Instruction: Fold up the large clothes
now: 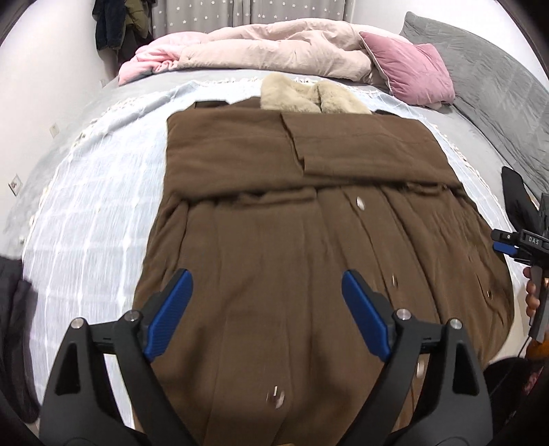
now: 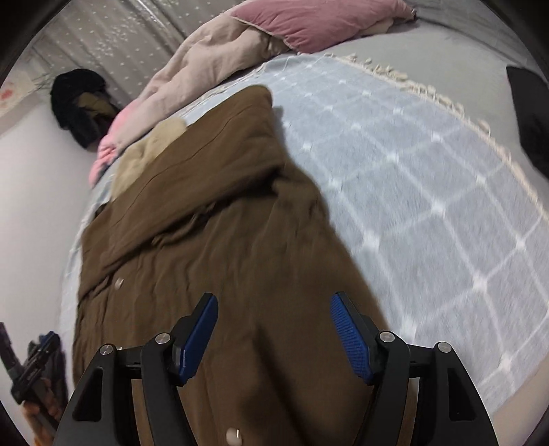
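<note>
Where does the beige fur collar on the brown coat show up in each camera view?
Left wrist view: the fur collar sits top centre, at the far end of the brown coat.
Right wrist view: it lies at upper left, partly under the coat's folded edge.
Shared landmark: the pink pillow.

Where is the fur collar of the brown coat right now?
In the left wrist view the beige fur collar lies at the far end of the brown coat, just short of the bunched pink comforter.
</note>
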The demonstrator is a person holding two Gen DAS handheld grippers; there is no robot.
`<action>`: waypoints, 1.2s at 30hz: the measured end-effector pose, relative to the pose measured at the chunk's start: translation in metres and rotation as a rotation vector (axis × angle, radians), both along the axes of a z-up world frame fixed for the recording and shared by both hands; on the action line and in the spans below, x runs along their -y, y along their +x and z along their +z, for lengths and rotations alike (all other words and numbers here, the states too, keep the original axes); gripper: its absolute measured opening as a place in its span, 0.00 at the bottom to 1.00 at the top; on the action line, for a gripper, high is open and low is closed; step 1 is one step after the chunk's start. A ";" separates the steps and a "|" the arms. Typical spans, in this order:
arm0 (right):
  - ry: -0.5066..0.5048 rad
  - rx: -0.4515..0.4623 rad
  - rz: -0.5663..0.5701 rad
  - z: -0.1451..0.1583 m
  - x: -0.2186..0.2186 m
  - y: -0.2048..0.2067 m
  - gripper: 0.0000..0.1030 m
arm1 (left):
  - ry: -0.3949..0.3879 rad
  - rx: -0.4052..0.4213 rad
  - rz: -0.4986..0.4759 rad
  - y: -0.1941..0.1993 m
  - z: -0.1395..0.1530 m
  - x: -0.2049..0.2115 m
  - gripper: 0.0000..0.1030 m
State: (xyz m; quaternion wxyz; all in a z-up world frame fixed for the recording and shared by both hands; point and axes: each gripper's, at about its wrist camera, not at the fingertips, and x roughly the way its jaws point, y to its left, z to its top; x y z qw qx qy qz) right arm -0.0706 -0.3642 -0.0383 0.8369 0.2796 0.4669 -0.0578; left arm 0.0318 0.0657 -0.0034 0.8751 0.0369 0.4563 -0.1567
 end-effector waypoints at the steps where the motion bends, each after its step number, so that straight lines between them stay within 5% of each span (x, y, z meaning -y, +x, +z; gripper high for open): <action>1: 0.020 0.008 0.004 -0.002 -0.001 -0.008 0.67 | -0.004 -0.005 -0.002 -0.005 -0.001 -0.004 0.86; 20: 0.128 0.102 -0.075 -0.008 -0.003 -0.121 0.69 | -0.023 -0.116 0.064 -0.085 -0.042 -0.083 0.86; 30: 0.123 0.060 -0.052 -0.007 -0.012 -0.140 0.70 | -0.210 -0.254 0.085 -0.102 -0.048 -0.140 0.86; 36: 0.032 0.010 -0.081 -0.007 -0.021 -0.146 0.70 | -0.147 -0.318 0.052 -0.107 -0.071 -0.143 0.86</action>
